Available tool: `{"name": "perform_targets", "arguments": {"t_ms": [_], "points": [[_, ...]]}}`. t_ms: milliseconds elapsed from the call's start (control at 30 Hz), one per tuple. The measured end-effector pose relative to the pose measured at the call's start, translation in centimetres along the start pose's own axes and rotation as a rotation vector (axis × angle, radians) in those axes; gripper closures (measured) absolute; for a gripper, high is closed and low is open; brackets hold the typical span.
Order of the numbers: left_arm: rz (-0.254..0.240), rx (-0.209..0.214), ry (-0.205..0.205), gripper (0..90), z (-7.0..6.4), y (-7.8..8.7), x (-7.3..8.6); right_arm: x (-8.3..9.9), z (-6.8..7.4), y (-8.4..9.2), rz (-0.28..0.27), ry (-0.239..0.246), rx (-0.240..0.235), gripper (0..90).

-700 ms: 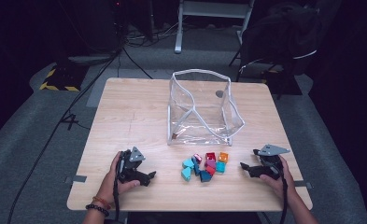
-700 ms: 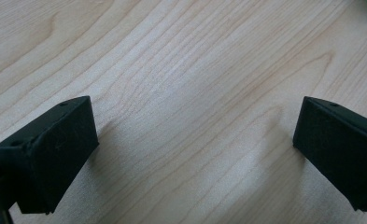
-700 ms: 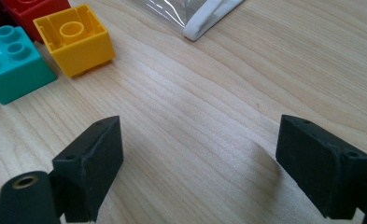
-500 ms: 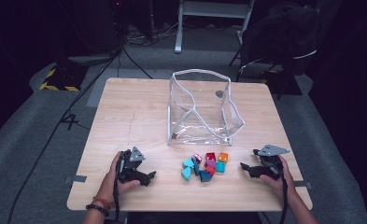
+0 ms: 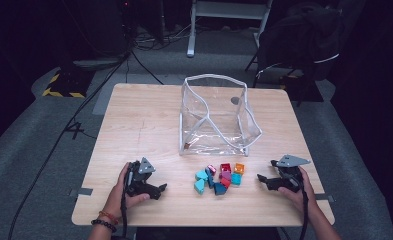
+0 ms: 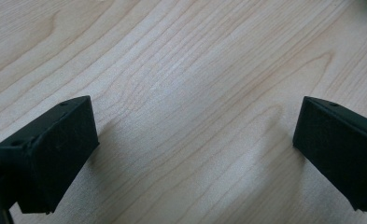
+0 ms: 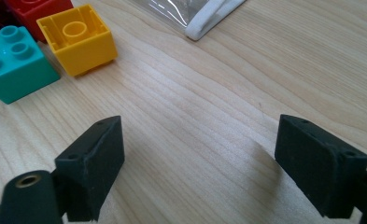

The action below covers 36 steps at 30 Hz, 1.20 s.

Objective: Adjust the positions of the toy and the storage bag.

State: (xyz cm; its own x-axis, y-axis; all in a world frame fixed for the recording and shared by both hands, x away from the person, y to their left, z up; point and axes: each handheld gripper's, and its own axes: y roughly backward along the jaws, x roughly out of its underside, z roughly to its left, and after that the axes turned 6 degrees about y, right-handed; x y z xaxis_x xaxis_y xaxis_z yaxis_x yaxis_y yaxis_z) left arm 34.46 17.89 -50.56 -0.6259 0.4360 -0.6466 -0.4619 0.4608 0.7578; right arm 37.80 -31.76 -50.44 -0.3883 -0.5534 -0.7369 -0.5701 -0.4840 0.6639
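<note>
Between both grippers (image 5: 161, 190) (image 5: 260, 179) with jaws apart, toy bricks (image 5: 219, 178), clear bag (image 5: 216, 116) behind, bare wooden table (image 5: 139, 125)

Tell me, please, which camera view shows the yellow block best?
The right gripper view: the yellow block is near and sharp there, hollow side up. The high view shows it as a small orange-looking spot. The left gripper view shows bare table.

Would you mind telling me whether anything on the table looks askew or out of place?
The clear bag sags crookedly, its white-edged rim buckled inward. The yellow brick lies hollow side up beside the teal brick. Nothing looks spilled or damaged.
</note>
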Motion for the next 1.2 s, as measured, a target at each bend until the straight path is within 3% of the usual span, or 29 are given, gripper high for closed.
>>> {"name": "perform_targets", "arguments": {"t_ms": [167, 300, 333, 533, 733, 1200], "points": [[0.000, 0.000, 0.000, 0.2, 0.0, 0.0, 0.0, 0.0, 0.6, 0.2, -0.021, 0.049, 0.031, 20.5], [0.000, 0.000, 0.000, 0.2, 0.0, 0.0, 0.0, 0.1, 0.7, 0.3, -0.026, 0.057, 0.041, 20.9], [0.000, 0.000, 0.000, 0.2, 0.0, 0.0, 0.0, 0.1, 0.7, 0.5, -0.031, 0.039, 0.024, 21.2], [-0.001, 0.000, 0.001, 0.2, 0.0, 0.0, 0.0, 0.1, 1.2, 0.9, -0.066, 0.040, -0.031, 21.2], [-0.001, 0.000, 0.001, 0.2, 0.0, 0.0, 0.0, -0.4, 1.9, 0.8, -0.077, 0.060, -0.060, 24.0], [-0.001, 0.000, 0.001, 0.2, 0.0, 0.0, 0.0, -1.9, 3.4, 0.6, -0.115, 0.102, -0.076, 31.3]]}}
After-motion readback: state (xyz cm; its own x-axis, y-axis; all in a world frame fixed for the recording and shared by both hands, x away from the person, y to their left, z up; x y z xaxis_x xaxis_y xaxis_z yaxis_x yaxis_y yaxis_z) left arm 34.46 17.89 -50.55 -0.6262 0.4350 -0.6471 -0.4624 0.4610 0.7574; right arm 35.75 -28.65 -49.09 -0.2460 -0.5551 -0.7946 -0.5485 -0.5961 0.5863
